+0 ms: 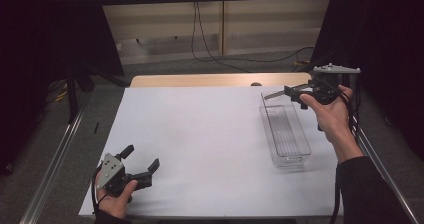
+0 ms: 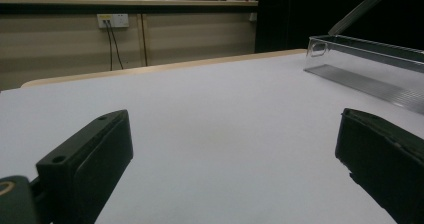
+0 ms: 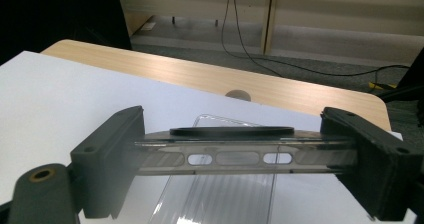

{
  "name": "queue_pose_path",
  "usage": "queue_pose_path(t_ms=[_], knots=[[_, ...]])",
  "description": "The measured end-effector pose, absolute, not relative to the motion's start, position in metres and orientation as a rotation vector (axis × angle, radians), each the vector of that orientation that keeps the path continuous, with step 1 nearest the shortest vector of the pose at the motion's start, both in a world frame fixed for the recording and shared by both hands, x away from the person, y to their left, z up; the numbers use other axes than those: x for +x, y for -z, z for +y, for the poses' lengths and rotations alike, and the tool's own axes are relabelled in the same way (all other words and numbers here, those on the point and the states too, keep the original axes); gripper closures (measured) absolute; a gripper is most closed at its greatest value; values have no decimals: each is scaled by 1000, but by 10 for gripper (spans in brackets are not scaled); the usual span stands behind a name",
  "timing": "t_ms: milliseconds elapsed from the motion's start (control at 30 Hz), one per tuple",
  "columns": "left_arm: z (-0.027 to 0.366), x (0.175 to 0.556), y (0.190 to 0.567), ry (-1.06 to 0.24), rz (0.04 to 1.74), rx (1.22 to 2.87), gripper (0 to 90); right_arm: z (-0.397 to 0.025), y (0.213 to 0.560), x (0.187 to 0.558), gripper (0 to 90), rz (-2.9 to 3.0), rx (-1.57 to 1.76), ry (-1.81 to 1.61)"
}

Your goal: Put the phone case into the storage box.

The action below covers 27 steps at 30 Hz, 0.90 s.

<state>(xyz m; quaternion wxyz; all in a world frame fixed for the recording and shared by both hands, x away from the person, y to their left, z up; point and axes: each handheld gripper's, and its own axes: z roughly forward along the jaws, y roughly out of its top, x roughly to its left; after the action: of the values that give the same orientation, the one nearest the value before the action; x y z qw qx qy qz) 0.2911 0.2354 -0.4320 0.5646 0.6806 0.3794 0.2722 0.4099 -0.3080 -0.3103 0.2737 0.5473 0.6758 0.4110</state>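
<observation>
A clear, long plastic box stands on the white table cover at the right, also seen as the box and the box. My right gripper hovers over its far end, shut on a clear flat lid held by its two long edges. In the right gripper view the lid spans both jaws of the right gripper and has slots and a black oval on top. My left gripper rests near the front left corner, open with nothing in it; the left gripper faces the box.
The white cover lies on a wooden table with a cable hole. Cables run over the floor beyond. Black curtains hang at both sides, and metal rails run along the table.
</observation>
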Motion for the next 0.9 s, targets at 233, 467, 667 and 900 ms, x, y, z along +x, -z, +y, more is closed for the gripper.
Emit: queue_pose_path(t_ms=[233, 467, 667, 900], knots=[[235, 291, 432, -642, 894, 1598, 20, -304, 321, 413, 120, 1810, 1478, -1068], [236, 291, 432, -641, 890, 1604, 20, -302, 334, 416, 120, 1790, 1508, -1043], [236, 291, 432, -640, 889, 1606, 19, -299, 341, 417, 120, 1769, 1527, -1025], [236, 291, 432, -640, 895, 1600, 20, -295, 349, 418, 120, 1738, 1550, -995]])
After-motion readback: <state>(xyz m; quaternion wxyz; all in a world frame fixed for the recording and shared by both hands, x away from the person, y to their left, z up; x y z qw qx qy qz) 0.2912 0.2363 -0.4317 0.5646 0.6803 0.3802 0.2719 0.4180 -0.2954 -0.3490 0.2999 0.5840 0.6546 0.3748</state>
